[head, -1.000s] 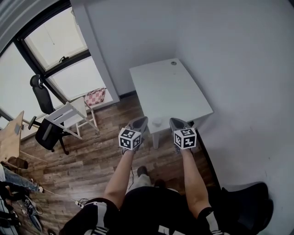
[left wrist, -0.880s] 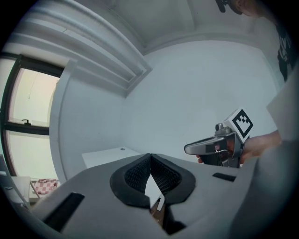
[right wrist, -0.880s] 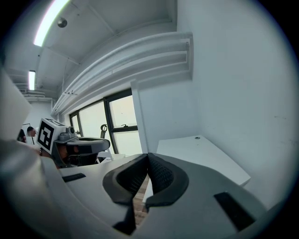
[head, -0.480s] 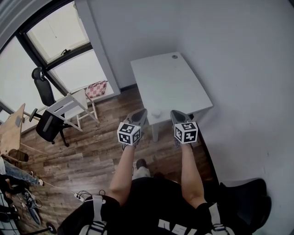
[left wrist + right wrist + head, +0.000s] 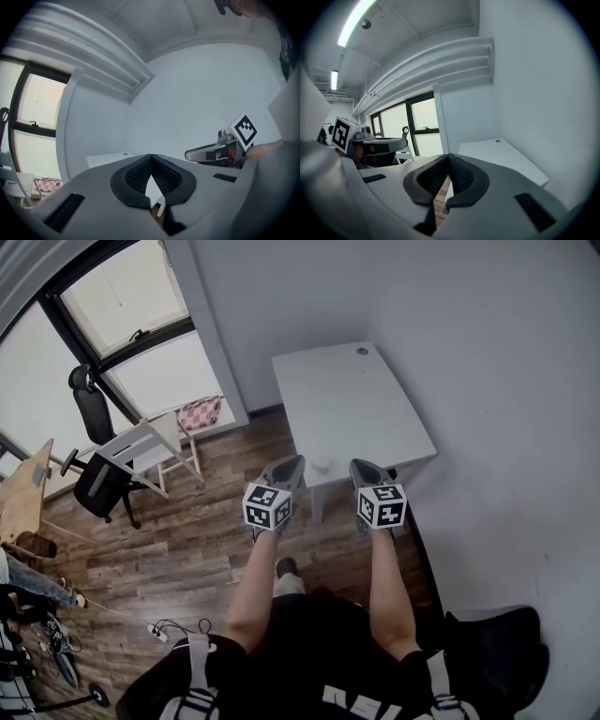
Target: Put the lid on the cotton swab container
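A white table (image 5: pixel 352 413) stands in the corner against the wall. Near its front edge sits a small white round container (image 5: pixel 322 463). A small dark round object (image 5: pixel 362 351) lies at the table's far end; whether it is the lid I cannot tell. My left gripper (image 5: pixel 290 467) and right gripper (image 5: pixel 360 468) are held side by side before the table's front edge, with the container between them. Both are shut and hold nothing. The left gripper view shows shut pads (image 5: pixel 151 157) and the table (image 5: pixel 105 160) beyond. In the right gripper view the pads (image 5: pixel 448 157) meet before the table (image 5: pixel 506 157).
Wooden floor (image 5: pixel 187 549) lies under me. A black office chair (image 5: pixel 94 460), a white chair (image 5: pixel 145 451) and a pink checked bag (image 5: pixel 199 413) stand by the window at left. Cables (image 5: pixel 159 626) lie on the floor. Walls close in the table's back and right.
The head camera has shifted slightly, so the table sits a little higher and further right in view. Both grippers keep their side-by-side pose and stay shut.
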`<state>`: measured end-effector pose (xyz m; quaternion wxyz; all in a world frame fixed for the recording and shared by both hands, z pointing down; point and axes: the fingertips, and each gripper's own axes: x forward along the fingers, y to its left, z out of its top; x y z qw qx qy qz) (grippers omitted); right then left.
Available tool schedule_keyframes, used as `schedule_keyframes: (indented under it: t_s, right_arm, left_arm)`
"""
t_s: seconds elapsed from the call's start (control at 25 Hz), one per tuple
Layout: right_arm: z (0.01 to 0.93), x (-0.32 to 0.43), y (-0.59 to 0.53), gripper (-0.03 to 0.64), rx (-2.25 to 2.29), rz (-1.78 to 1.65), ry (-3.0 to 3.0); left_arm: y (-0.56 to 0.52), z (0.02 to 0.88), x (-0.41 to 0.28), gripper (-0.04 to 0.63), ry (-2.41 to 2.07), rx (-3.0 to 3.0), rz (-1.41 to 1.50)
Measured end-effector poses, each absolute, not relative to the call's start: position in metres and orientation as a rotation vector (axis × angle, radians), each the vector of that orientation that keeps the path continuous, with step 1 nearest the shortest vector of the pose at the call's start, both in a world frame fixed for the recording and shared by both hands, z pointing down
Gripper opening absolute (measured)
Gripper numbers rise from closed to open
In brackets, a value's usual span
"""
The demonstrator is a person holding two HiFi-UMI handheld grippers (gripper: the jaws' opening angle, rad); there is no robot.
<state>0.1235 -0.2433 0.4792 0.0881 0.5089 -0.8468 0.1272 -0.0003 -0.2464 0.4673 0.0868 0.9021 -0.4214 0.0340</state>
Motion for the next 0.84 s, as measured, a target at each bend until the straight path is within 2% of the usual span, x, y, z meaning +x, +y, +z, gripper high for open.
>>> schedule_keyframes:
  t_s: [0.84]
  right_arm:
    - [0.487,0.118,-0.238,0.014,1.499,0.457,-2.596]
  left_arm:
    - [-0.240,0.478,0.002,0.026,-1.288,2.657,0.111]
